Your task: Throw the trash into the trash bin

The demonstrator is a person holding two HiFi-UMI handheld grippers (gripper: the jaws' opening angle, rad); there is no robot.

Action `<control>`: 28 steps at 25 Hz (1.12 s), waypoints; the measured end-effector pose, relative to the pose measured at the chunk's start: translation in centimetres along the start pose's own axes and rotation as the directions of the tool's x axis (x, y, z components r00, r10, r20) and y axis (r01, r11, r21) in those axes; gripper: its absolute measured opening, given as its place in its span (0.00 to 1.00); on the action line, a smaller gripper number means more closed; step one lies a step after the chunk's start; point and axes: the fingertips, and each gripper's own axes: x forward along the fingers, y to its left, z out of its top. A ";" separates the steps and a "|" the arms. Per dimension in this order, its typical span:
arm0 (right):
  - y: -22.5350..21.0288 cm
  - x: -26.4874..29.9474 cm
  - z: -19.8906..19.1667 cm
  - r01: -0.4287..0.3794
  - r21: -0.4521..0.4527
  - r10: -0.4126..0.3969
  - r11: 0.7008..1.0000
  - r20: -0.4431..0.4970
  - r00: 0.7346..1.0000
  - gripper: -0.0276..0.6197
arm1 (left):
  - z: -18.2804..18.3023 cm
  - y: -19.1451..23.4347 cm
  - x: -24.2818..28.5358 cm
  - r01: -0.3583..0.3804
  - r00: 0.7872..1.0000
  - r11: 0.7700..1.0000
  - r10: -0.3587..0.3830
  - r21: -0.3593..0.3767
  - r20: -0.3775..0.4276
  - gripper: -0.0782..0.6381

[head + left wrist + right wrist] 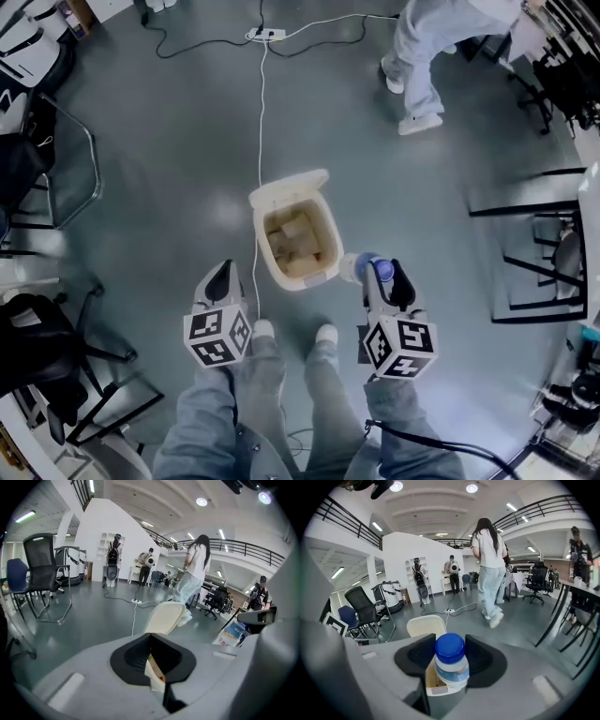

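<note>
- The right gripper (386, 277) was clamped on a clear bottle (451, 665) with a blue cap. The bottle was held in the air just outside the near right corner of the trash bin (335, 234), not yet over its opening.
- If released there, the bottle would probably fall to the floor beside the bin. Being round and smooth, it could then roll off.
- The tips of the left gripper (222, 274) were drawn together. Whether the pale sliver behind them was pinched trash or the bin seen through the gap could not be told.
- The bin was already partly filled with brown scraps, so a bottle dropped from height might bounce out.
- The raised lid (289, 187) at the far edge could be knocked shut by an overshoot.
- A white cable (261, 112) ran along the bin's left side, where a step forward might snag it.
</note>
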 end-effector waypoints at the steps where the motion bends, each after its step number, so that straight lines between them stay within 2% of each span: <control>1: 0.6 0.3 0.0 -0.005 -0.003 0.005 1.000 -0.002 1.000 0.35 | 0.2 0.6 -0.3 -0.004 1.000 1.000 0.004 0.002 0.004 0.12; 7: 4.8 2.7 -1.6 -0.050 -0.040 0.048 0.998 -0.040 0.998 0.35 | -0.7 4.5 -1.1 -0.031 1.000 0.999 0.031 -0.016 -0.001 0.12; 17: 8.6 8.2 -5.0 -0.097 -0.091 0.087 0.991 -0.108 0.990 0.35 | -6.6 8.9 1.5 -0.054 0.994 0.997 0.048 -0.062 -0.097 0.12; 28: 9.7 12.2 -7.0 -0.111 -0.092 0.097 0.989 -0.147 0.984 0.35 | -7.1 10.5 4.0 -0.049 0.991 0.997 0.042 -0.051 -0.130 0.12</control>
